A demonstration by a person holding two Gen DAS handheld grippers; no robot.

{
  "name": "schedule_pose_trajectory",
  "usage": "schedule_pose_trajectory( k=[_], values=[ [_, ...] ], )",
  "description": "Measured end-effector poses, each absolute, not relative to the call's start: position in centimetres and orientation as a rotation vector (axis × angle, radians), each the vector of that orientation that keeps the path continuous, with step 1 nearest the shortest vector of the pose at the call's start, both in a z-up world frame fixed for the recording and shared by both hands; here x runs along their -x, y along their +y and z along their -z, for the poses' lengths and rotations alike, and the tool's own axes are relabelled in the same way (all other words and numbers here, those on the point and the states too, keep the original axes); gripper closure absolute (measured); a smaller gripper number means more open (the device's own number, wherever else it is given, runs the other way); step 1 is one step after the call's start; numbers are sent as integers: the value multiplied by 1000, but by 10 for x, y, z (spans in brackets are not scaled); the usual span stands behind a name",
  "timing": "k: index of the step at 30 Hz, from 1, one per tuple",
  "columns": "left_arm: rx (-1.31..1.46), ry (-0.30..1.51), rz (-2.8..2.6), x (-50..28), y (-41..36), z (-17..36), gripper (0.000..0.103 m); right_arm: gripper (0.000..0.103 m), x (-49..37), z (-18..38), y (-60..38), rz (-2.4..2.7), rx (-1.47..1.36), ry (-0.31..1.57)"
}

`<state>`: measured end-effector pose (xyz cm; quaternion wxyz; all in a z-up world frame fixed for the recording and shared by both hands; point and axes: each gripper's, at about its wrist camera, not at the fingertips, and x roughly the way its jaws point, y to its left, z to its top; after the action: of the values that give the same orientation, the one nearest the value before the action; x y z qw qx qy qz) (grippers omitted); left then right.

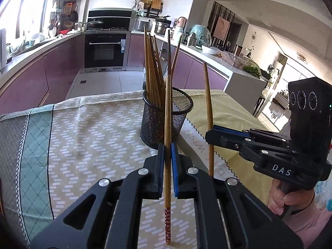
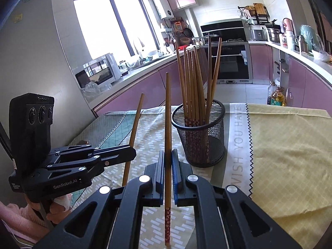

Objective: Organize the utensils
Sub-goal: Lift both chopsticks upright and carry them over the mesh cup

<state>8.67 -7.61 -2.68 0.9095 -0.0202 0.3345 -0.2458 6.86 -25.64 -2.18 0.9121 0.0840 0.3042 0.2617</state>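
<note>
Here we hold one chopstick (image 1: 167, 145) upright in the left hand-held gripper (image 1: 167, 161) and another (image 2: 168, 137) in the right hand-held gripper (image 2: 168, 170), both clamped tight, with the mesh cup (image 2: 204, 137) just ahead on the bench (image 2: 290, 145), nearer the right

Two grippers are showing: left gripper (image 1: 167, 147) and right gripper (image 2: 168, 155). Two chopsticks are being clamped, one per gripper: left chopstick (image 1: 167, 114), right chopstick (image 2: 168, 114). One black mesh holder (image 2: 207, 145) is standing on the table. At least seven bundled chopsticks (image 2: 191, 83) are standing in it; they're overlapping, so the exact count is unclear. Two cloths are lying flat: patterned cloth (image 1: 93, 134), yellow cloth (image 2: 280, 145).
</note>
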Motion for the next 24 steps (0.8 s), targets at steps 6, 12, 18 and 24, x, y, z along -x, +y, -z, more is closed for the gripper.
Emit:
schedule_pose_trajectory(
  k=[6, 12, 18, 24],
  values=[
    [41, 670, 505, -87, -76, 19, 96, 97, -69, 15, -257, -534, -169, 602],
    [46, 646, 504, -87, -74, 12, 96, 97, -69, 7, -259, -529, -166, 577],
    [61, 626, 510, -88, -70, 4, 96, 97, -69, -1, -261, -523, -164, 555],
    [71, 615, 515, -91, -70, -2, 96, 97, -73, -10, -264, -520, -167, 536]
  ],
)
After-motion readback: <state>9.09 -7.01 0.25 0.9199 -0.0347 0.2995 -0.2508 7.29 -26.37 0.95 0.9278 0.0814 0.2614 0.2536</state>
